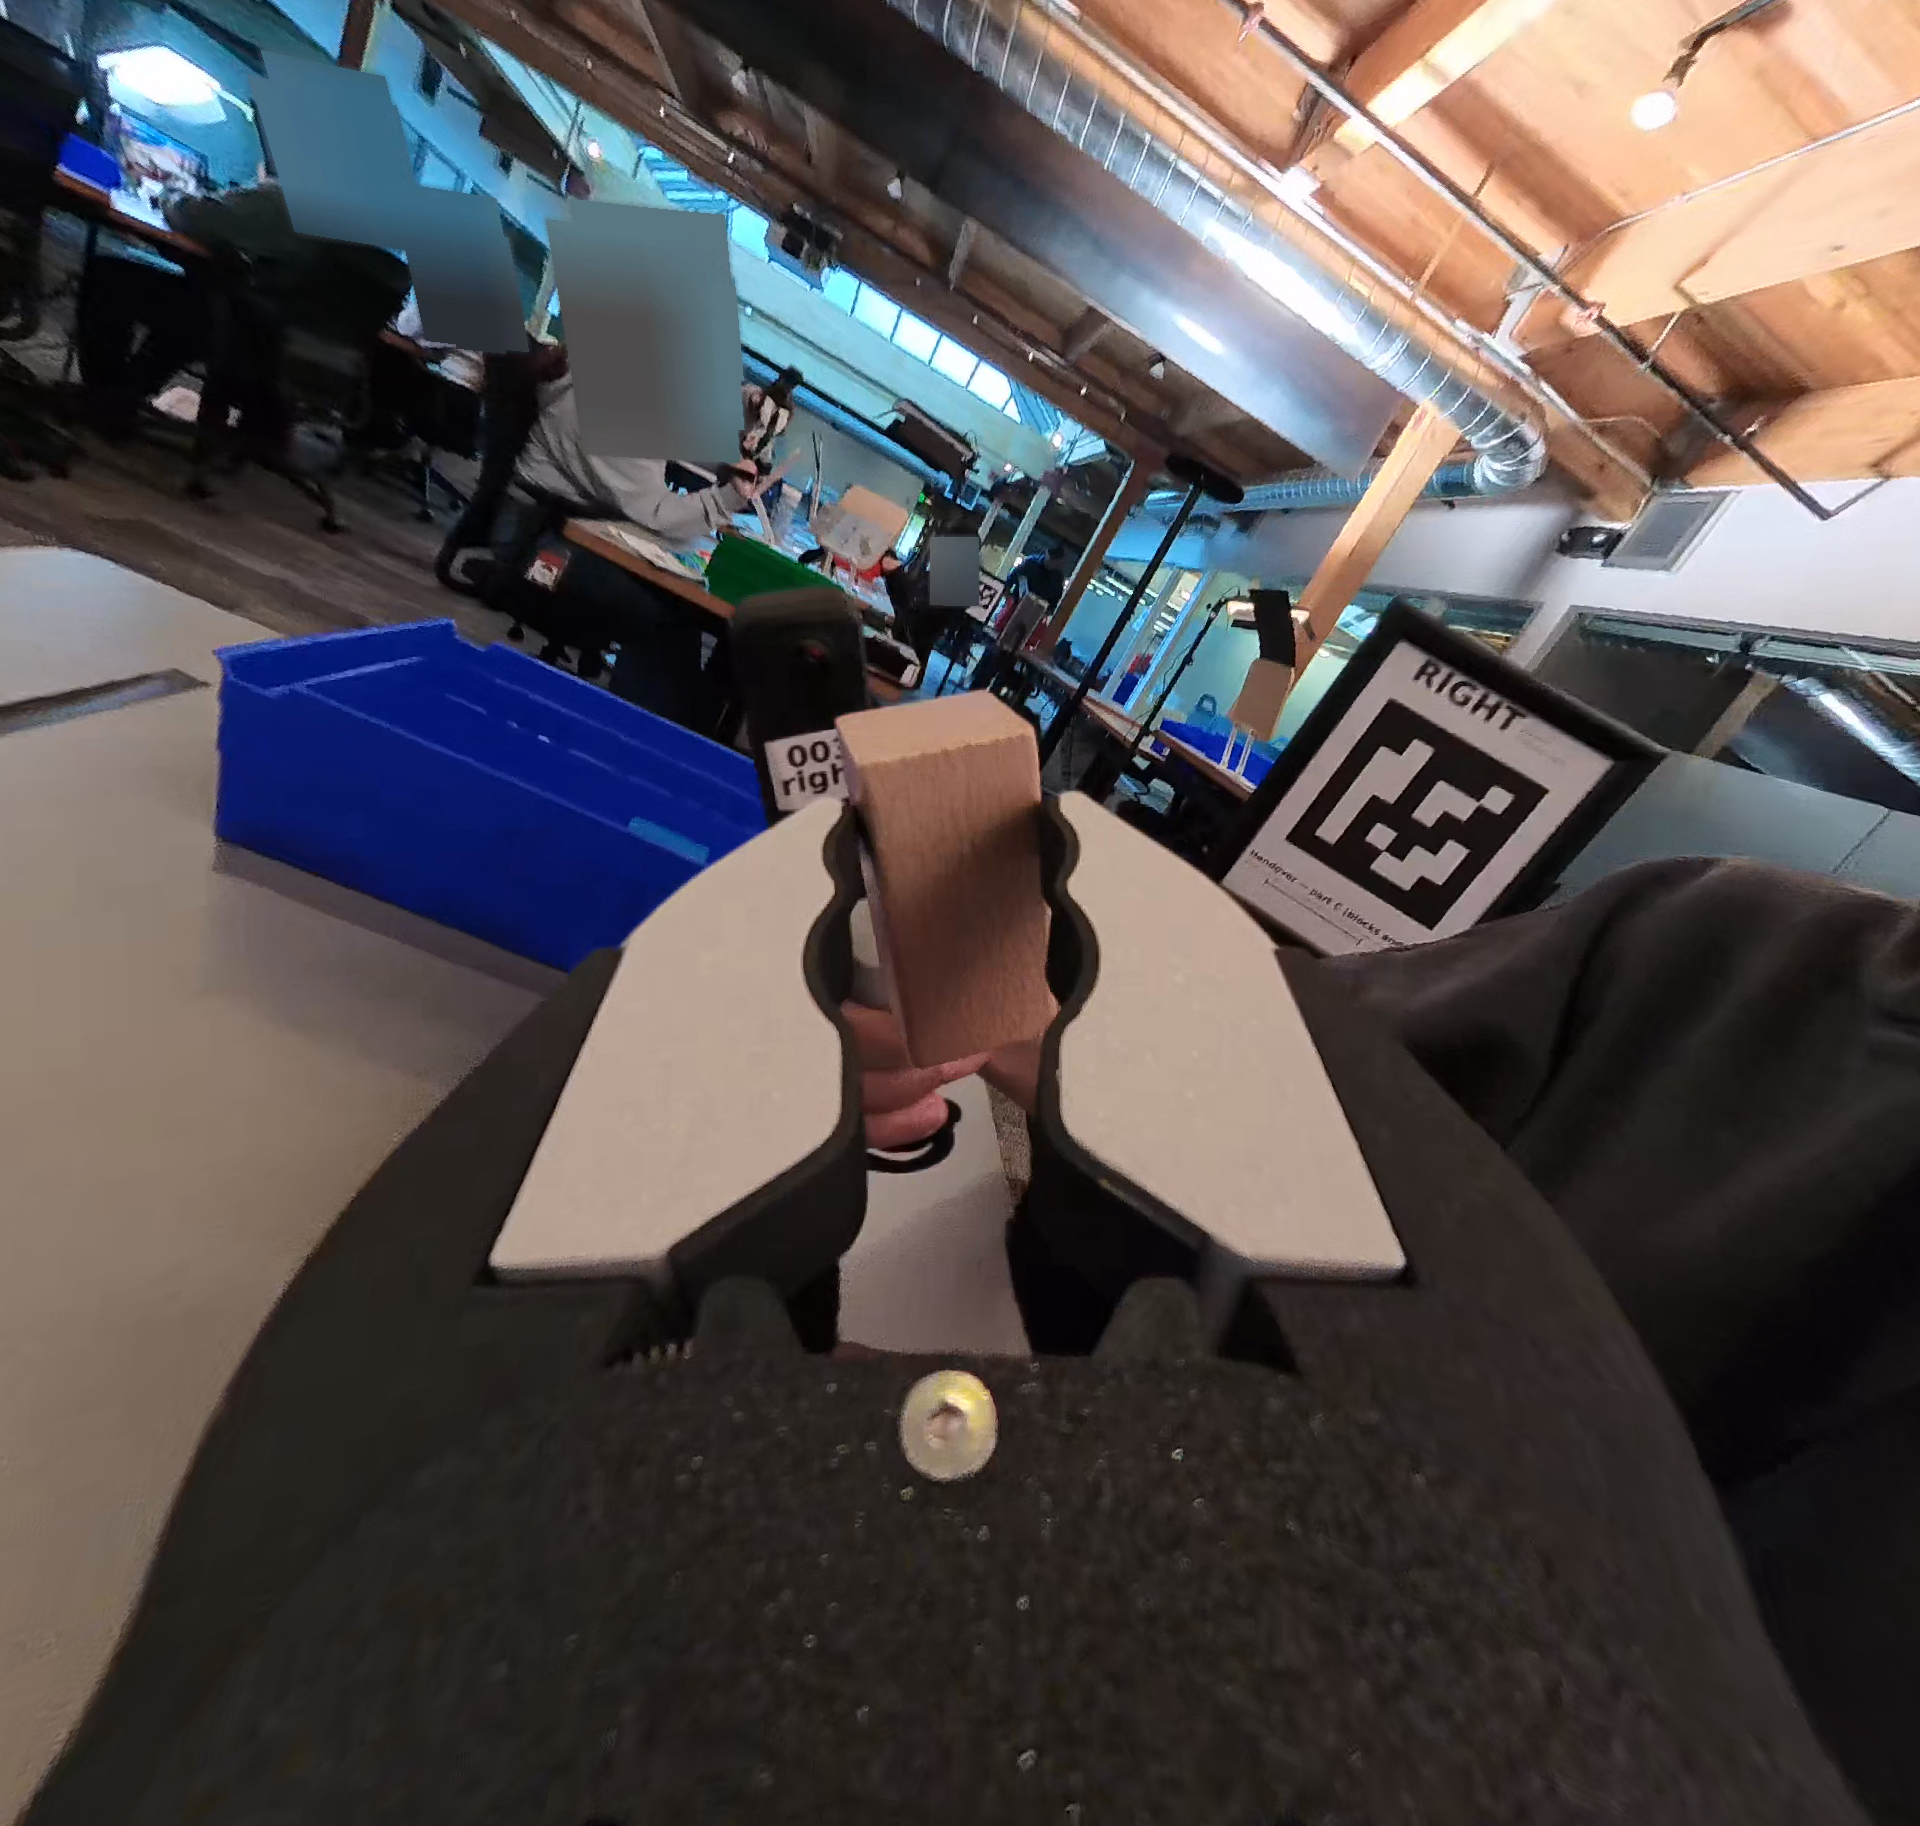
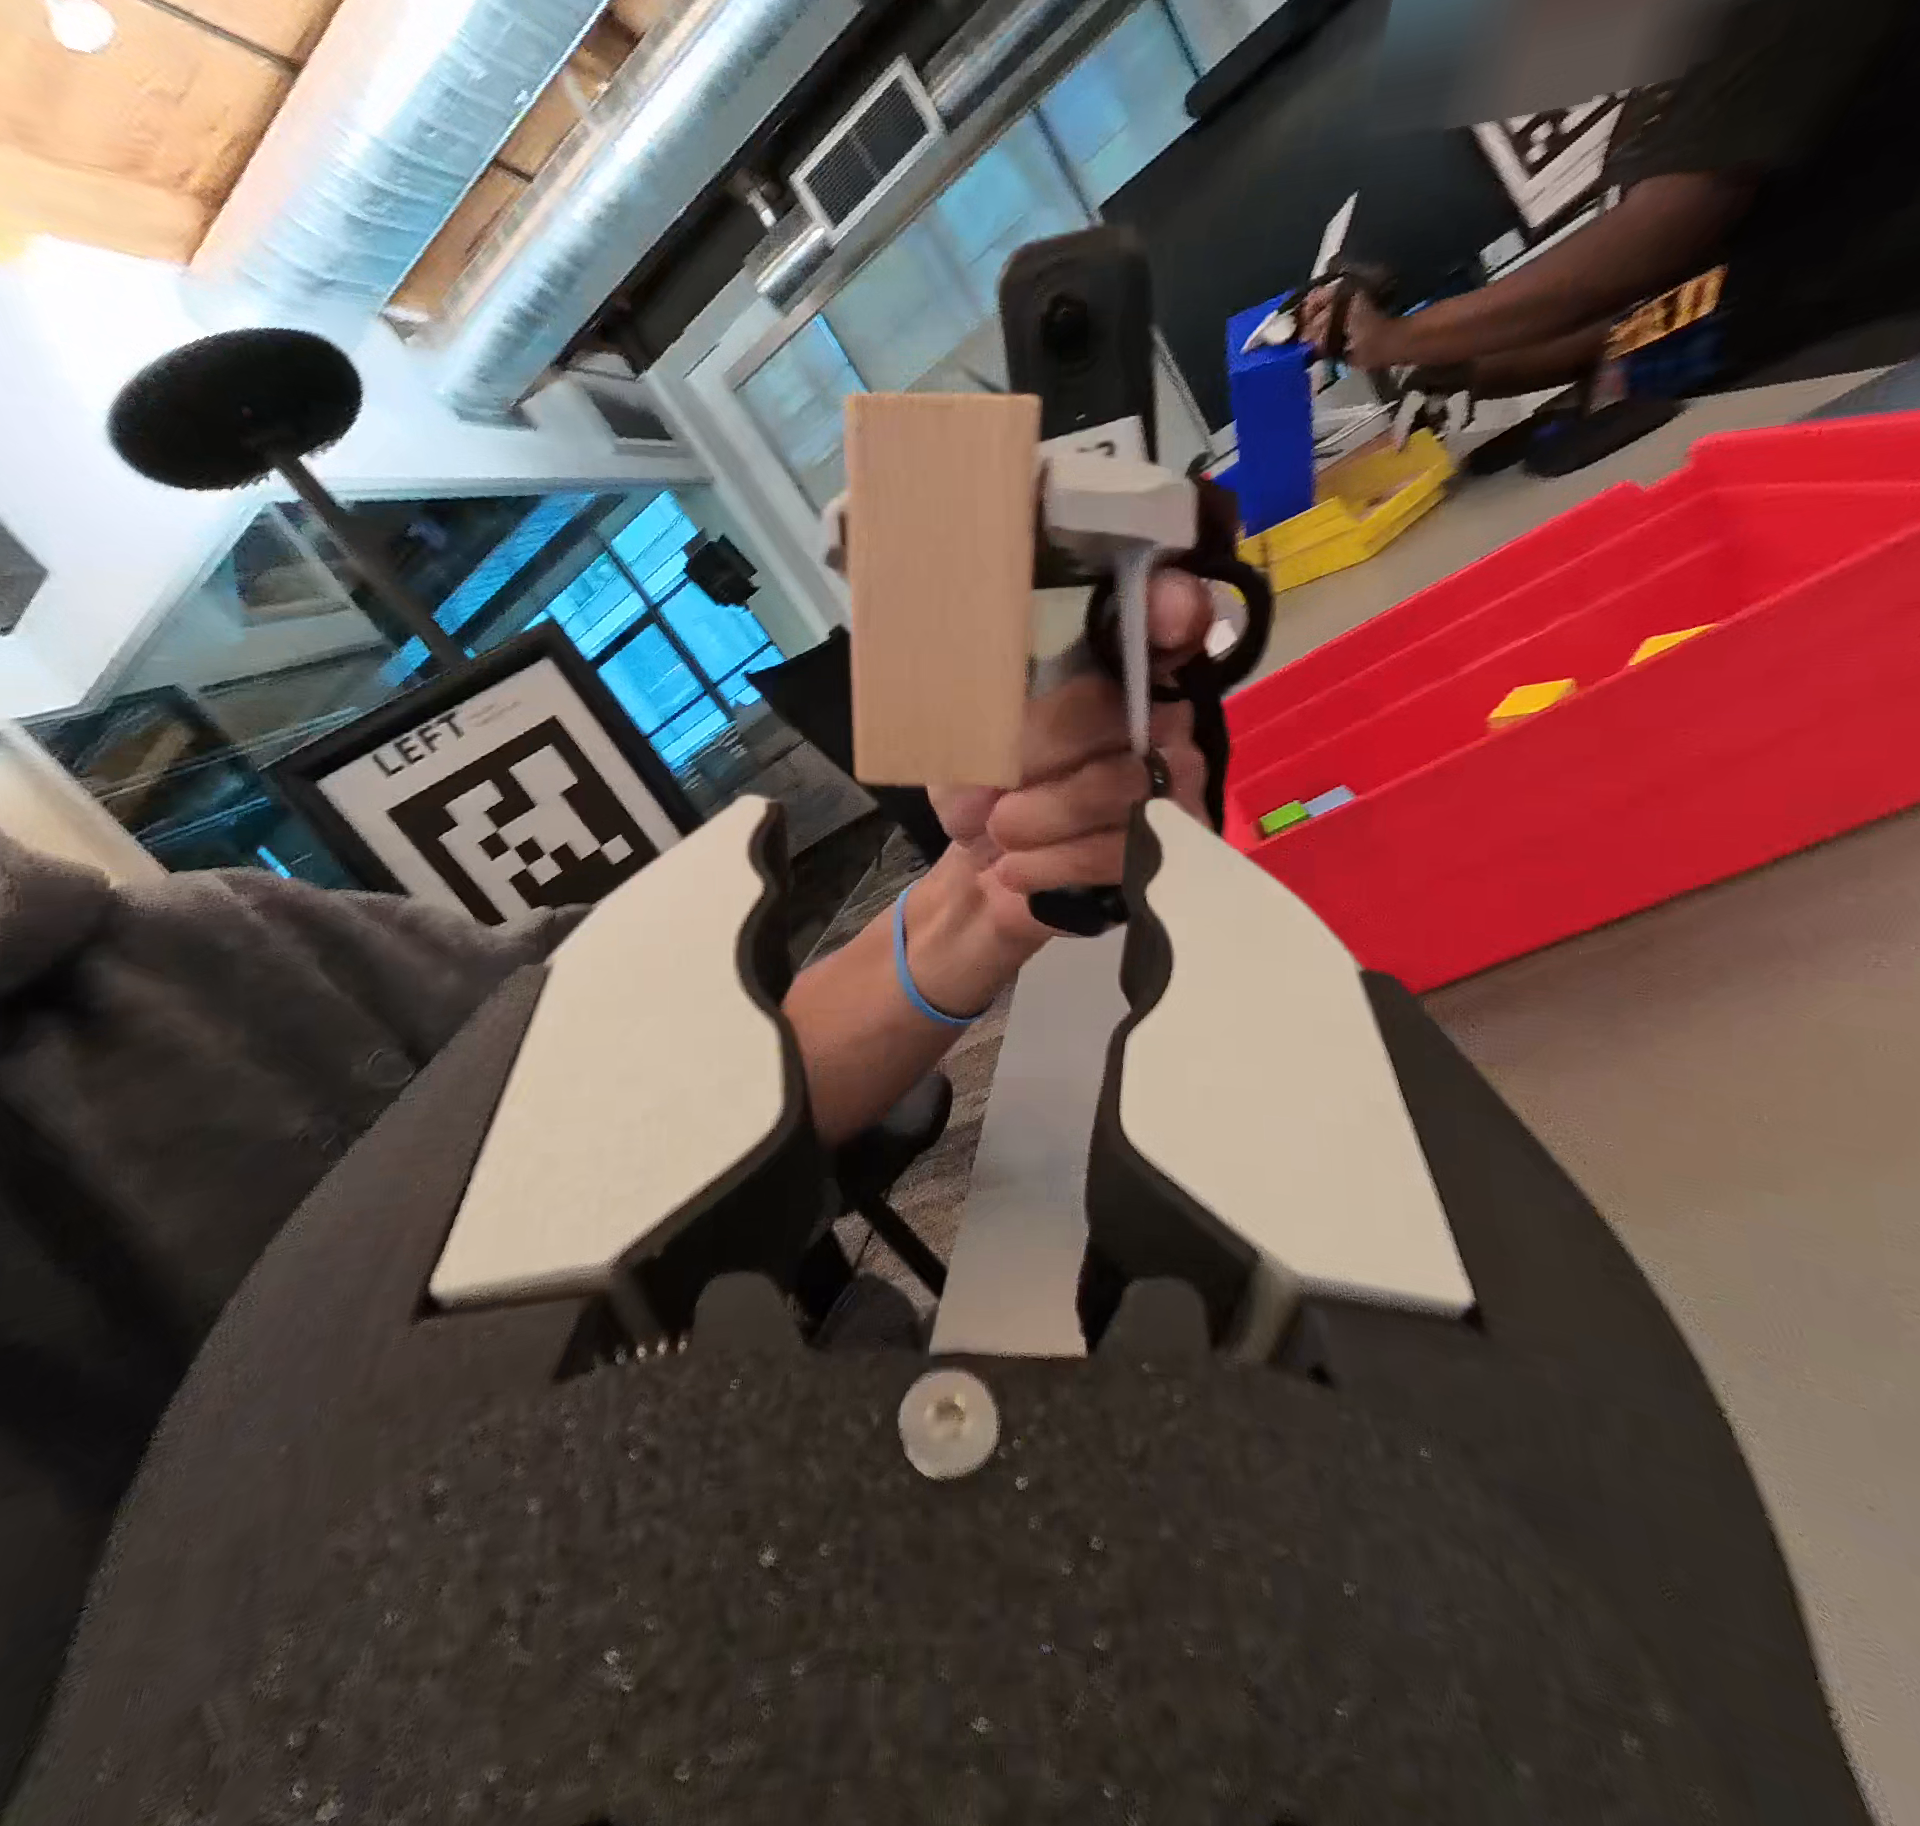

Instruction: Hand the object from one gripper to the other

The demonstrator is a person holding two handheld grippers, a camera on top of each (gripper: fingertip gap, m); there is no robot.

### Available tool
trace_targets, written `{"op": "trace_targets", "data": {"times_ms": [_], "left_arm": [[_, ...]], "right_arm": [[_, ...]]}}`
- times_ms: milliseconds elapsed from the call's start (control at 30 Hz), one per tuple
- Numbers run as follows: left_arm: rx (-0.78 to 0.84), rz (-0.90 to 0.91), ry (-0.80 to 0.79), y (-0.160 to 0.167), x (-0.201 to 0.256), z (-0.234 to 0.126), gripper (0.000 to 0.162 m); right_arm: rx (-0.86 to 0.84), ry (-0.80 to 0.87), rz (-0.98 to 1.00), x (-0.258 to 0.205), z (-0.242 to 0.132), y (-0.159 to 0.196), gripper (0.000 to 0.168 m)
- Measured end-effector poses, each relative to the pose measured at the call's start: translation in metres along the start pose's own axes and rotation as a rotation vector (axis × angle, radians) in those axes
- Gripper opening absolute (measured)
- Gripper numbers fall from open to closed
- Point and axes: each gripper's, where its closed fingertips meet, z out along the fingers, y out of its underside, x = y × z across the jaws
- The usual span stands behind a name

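Note:
A plain wooden block [image 1: 951, 883] stands upright between the jaws of my left gripper [image 1: 948, 826], which is shut on it. In the right wrist view the same block [image 2: 940, 602] is held up in the air by the left gripper, whose grey fingers [image 2: 1117, 514] clamp its upper part. My right gripper [image 2: 956, 820] is open and empty. Its fingertips are just below the block and do not touch it. In the left wrist view the right gripper's black camera [image 1: 795, 680] shows behind the block.
A blue bin [image 1: 457, 768] sits on the pale table [image 1: 156, 1101] to the left. A red bin [image 2: 1558, 737] with small coloured blocks is on the right. Framed marker cards [image 1: 1423, 800] [image 2: 499, 820] stand at the back. A dark sleeve [image 1: 1662, 1101] is close by. People work at far tables.

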Motion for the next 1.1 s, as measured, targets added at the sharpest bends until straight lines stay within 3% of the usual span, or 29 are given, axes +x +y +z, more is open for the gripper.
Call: {"op": "trace_targets", "data": {"times_ms": [200, 267, 433, 467, 567, 667, 800, 933, 1000, 1100], "left_arm": [[-0.067, -0.016, -0.008, 0.028, -0.012, 0.021, 0.033], [-0.084, -0.025, 0.001, 0.034, -0.012, 0.026, 0.033], [-0.122, -0.015, -0.107, 0.04, -0.021, 0.03, 0.032], [-0.127, -0.016, -0.117, 0.04, -0.018, 0.028, 0.035], [-0.124, 0.013, -0.245, 0.045, -0.019, 0.011, 0.069], [-0.137, 0.046, -0.428, 0.066, -0.028, -0.018, 0.073], [-0.094, 0.012, -0.566, 0.111, -0.03, -0.054, 0.068], [-0.076, 0.023, -0.674, 0.135, -0.03, -0.082, 0.062], [-0.069, 0.02, -0.668, 0.133, -0.029, -0.085, 0.061], [-0.067, -0.004, -0.658, 0.136, -0.03, -0.084, 0.059]], "right_arm": [[0.033, -0.021, 0.01, 0.0, -0.002, 0.002, 0.057], [0.025, -0.032, 0.043, 0.002, -0.006, 0.005, 0.034], [0.019, -0.006, 0.065, 0.009, -0.019, 0.005, 0.034], [0.015, -0.004, 0.061, 0.008, -0.021, 0.004, 0.034], [0.006, 0.03, 0.01, 0.003, -0.029, -0.002, 0.034], [0.015, 0.108, -0.075, -0.004, -0.049, -0.024, 0.034], [0.054, 0.353, -0.22, -0.008, -0.108, -0.072, 0.034], [0.033, 0.852, -0.396, 0.009, -0.218, -0.111, 0.034], [-0.086, 1.035, -0.441, 0.017, -0.27, -0.108, 0.034], [-0.38, 1.209, -0.403, 0.029, -0.33, -0.074, 0.034]]}}
